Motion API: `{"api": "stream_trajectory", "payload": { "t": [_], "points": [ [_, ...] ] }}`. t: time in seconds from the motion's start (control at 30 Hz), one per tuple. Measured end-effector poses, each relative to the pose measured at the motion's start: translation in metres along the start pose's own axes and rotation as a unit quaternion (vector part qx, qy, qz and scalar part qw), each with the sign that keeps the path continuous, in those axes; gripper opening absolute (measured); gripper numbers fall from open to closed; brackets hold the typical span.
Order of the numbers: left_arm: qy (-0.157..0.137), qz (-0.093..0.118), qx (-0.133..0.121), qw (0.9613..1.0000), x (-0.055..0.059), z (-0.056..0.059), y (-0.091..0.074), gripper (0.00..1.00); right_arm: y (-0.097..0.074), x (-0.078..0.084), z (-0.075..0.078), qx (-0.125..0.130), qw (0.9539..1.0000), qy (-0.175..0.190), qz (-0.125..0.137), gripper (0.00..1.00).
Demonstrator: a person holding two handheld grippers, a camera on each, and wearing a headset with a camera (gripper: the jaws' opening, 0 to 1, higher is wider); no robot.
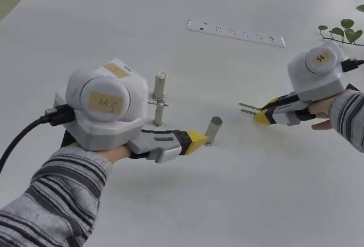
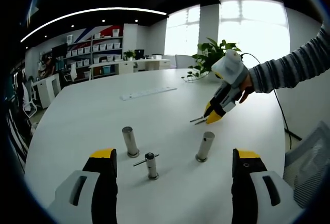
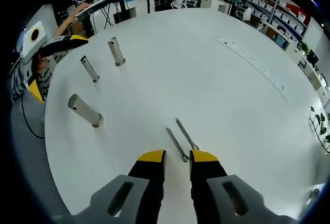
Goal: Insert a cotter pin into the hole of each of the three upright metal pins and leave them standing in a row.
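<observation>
Three metal pins stand upright on the white table: a bare one, one with a cotter pin through its hole, and a bare one. My left gripper is open wide, its yellow tip beside the nearest pin. The crossed pin and the other bare one stand ahead of its jaws. Two loose cotter pins lie flat side by side in front of my right gripper. Its jaws stand a narrow gap apart, with one pin's loop end at the tips.
A white power strip lies at the far side of the table. A potted plant sits at the far right edge. Bare tabletop separates the two grippers.
</observation>
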State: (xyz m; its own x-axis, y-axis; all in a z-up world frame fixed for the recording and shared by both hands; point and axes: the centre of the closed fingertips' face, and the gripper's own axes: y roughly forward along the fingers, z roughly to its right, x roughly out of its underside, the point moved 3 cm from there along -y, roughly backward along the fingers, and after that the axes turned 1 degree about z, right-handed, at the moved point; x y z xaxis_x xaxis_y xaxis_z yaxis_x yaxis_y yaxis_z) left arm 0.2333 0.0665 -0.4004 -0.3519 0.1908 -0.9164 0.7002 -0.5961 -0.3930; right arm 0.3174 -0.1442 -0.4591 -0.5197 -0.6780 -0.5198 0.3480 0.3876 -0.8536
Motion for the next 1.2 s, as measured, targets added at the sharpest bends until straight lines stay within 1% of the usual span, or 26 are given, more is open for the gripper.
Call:
{"api": "stream_trajectory", "payload": {
  "t": [0.13, 0.23, 0.27, 0.3, 0.4, 0.47, 0.57, 0.6, 0.63, 0.73, 0.77, 0.97, 1.07, 1.13, 1.2],
  "points": [
    [0.001, -0.006, 0.001, 1.0000, 0.002, 0.000, 0.000, 0.91, 0.002, 0.001, 0.000, -0.006, 0.9999, -0.002, -0.009, 0.11],
    [0.001, -0.005, 0.005, 1.0000, 0.002, 0.001, 0.001, 0.91, 0.003, 0.003, 0.000, -0.006, 0.9998, -0.005, -0.019, 0.06],
    [0.001, -0.006, 0.005, 1.0000, 0.003, 0.001, 0.001, 0.91, 0.004, 0.003, 0.000, -0.007, 0.9996, -0.011, -0.025, 0.05],
    [0.001, -0.008, 0.007, 0.9999, 0.004, 0.002, 0.002, 0.91, 0.004, 0.003, 0.000, -0.008, 0.9996, -0.016, -0.024, 0.05],
    [0.001, -0.014, 0.008, 0.9999, 0.006, 0.002, 0.002, 0.91, 0.004, 0.003, 0.002, -0.007, 0.9992, -0.022, -0.032, 0.01],
    [0.003, -0.013, 0.008, 0.9999, 0.006, 0.003, 0.002, 0.91, 0.004, 0.003, 0.002, -0.003, 0.9980, -0.045, -0.044, 0.00],
    [0.004, -0.010, 0.007, 0.9999, 0.005, 0.003, 0.002, 0.89, 0.004, 0.003, -0.001, 0.004, 0.9956, -0.077, -0.054, 0.00],
    [0.004, -0.010, 0.007, 0.9999, 0.005, 0.002, 0.002, 0.89, 0.004, 0.003, -0.002, 0.001, 0.9946, -0.089, -0.055, 0.00],
    [0.003, -0.010, 0.007, 0.9999, 0.005, 0.002, 0.002, 0.89, 0.004, 0.003, -0.004, 0.002, 0.9945, -0.089, -0.055, 0.00],
    [0.003, -0.010, 0.007, 0.9999, 0.005, 0.002, 0.002, 0.88, 0.003, 0.001, -0.006, 0.005, 0.9944, -0.095, -0.047, 0.00],
    [0.003, -0.010, 0.007, 0.9999, 0.004, 0.002, 0.001, 0.88, 0.002, -0.001, -0.006, 0.007, 0.9944, -0.098, -0.038, 0.00],
    [0.005, -0.007, 0.008, 0.9999, 0.003, 0.002, 0.001, 0.86, -0.011, -0.011, -0.011, 0.010, 0.9941, -0.107, -0.012, 0.00],
    [0.007, -0.010, 0.015, 0.9998, 0.003, 0.004, 0.001, 0.83, -0.018, -0.016, -0.016, 0.012, 0.9934, -0.114, 0.001, 0.00],
    [0.011, -0.011, 0.017, 0.9997, 0.003, 0.006, 0.002, 0.83, -0.024, -0.021, -0.023, 0.016, 0.9918, -0.126, 0.018, 0.00],
    [0.015, -0.012, 0.025, 0.9995, 0.002, 0.009, 0.001, 0.81, -0.029, -0.024, -0.031, 0.015, 0.9909, -0.130, 0.029, 0.00]
  ]
}}
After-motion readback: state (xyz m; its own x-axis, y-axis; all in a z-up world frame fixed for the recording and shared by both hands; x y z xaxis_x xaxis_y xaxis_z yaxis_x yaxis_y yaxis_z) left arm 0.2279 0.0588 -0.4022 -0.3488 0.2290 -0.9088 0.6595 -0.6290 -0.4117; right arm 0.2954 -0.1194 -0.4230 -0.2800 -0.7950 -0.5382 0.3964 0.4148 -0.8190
